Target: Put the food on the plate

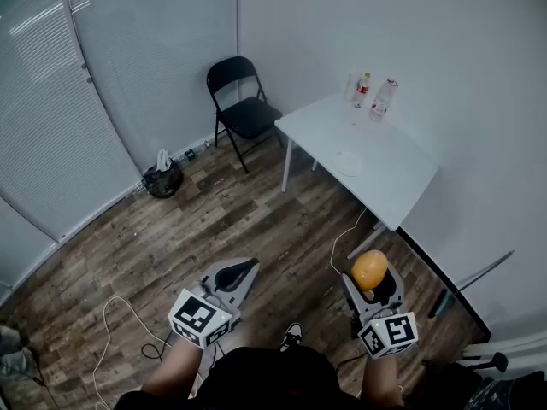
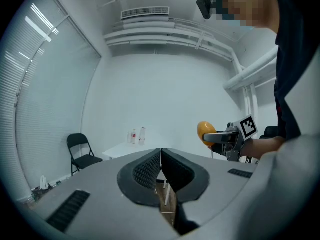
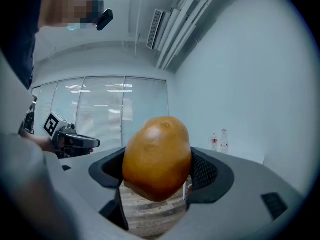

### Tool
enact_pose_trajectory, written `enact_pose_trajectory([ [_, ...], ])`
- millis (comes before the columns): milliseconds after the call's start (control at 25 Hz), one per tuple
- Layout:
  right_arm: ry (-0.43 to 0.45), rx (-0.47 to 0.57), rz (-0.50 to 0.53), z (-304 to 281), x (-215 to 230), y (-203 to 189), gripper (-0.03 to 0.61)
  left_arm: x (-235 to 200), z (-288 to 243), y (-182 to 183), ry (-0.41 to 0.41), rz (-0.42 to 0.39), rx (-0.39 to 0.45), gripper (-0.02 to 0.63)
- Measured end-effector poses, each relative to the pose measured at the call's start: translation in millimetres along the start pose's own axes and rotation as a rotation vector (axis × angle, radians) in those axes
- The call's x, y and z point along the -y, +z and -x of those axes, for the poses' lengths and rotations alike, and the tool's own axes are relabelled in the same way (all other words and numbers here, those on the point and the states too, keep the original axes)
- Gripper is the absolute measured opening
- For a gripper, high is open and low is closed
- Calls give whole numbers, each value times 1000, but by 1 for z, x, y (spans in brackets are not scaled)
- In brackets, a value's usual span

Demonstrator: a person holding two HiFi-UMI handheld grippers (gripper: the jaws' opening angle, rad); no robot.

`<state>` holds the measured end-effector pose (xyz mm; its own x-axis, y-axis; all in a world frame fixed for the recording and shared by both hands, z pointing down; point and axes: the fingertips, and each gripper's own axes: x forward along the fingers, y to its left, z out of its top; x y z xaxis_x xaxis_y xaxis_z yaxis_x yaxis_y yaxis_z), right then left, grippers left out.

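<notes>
My right gripper (image 1: 371, 273) is shut on an orange-brown potato (image 1: 369, 269), held over the wooden floor well short of the table. In the right gripper view the potato (image 3: 157, 157) fills the gap between the black pads. My left gripper (image 1: 238, 272) is shut with nothing in it, its pads (image 2: 150, 170) pressed together. A white plate (image 1: 349, 162) lies on the white table (image 1: 393, 186) ahead, at its middle. From the left gripper view I see the potato (image 2: 204, 132) in the right gripper off to the right.
Three bottles (image 1: 371, 93) stand at the table's far corner by the wall. A black folding chair (image 1: 242, 105) stands left of the table. A dark bag (image 1: 162, 178) sits by the blinds. White cables (image 1: 346, 233) trail across the wooden floor.
</notes>
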<state>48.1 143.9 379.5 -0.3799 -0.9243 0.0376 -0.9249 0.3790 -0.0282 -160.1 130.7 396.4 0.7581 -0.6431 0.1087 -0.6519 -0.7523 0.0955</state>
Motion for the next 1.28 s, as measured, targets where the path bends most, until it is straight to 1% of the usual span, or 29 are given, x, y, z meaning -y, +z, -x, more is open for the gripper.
enact_pose_trajectory([
  [360, -1, -6, -33, -3, 107, -5, 377, 29, -103, 8, 1, -9, -25, 23],
  [600, -3, -4, -65, -5, 164, -13, 377, 42, -152, 12, 15, -11, -39, 23],
  [720, -8, 0, -86, -7, 181, -18, 377, 44, -169, 10, 14, -17, -58, 23],
  [960, -17, 0, -99, -13, 205, -28, 377, 42, -197, 11, 8, -26, -61, 23],
  [1120, -35, -7, -89, -27, 219, -32, 377, 30, -218, 6, -14, -23, -60, 23],
  [1280, -52, -8, -72, -50, 231, -29, 377, 9, -242, 10, -38, -21, -43, 23],
])
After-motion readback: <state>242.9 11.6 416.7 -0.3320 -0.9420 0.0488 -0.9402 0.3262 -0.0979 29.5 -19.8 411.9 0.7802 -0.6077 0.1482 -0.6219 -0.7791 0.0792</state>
